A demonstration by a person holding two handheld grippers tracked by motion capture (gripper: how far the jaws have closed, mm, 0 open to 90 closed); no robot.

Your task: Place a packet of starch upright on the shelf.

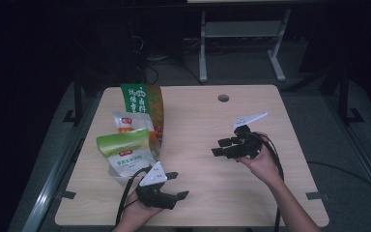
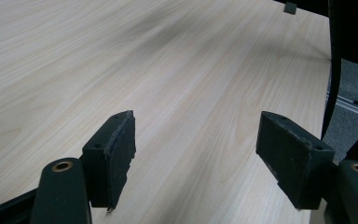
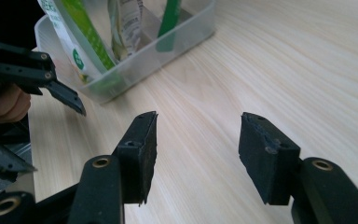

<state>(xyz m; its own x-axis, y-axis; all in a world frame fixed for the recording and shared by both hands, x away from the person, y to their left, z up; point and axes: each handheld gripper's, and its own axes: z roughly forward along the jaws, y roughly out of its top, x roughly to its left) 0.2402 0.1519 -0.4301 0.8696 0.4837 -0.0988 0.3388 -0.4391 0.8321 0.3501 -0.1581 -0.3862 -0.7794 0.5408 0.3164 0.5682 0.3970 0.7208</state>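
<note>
The snack bags [image 1: 131,137] stand upright in a clear plastic bin [image 3: 135,60] at the left of the worktop [image 1: 251,193], so its walls support them. The left gripper [image 1: 174,185] rests just beside the bin with wide, empty jaws. The right gripper [image 1: 221,146] is well apart from it, also open and holding nothing.

Green-and-white packets [image 1: 125,150], pale woodgrain table [image 1: 251,193]

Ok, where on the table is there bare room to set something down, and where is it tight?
The table is bare from the clear bin of snack bags across to its right edge, around the right gripper, and along the far edge beside the cable hole. The near middle between both hands is free too. It is crowded at the left, where the left gripper sits close to the bin.
</note>
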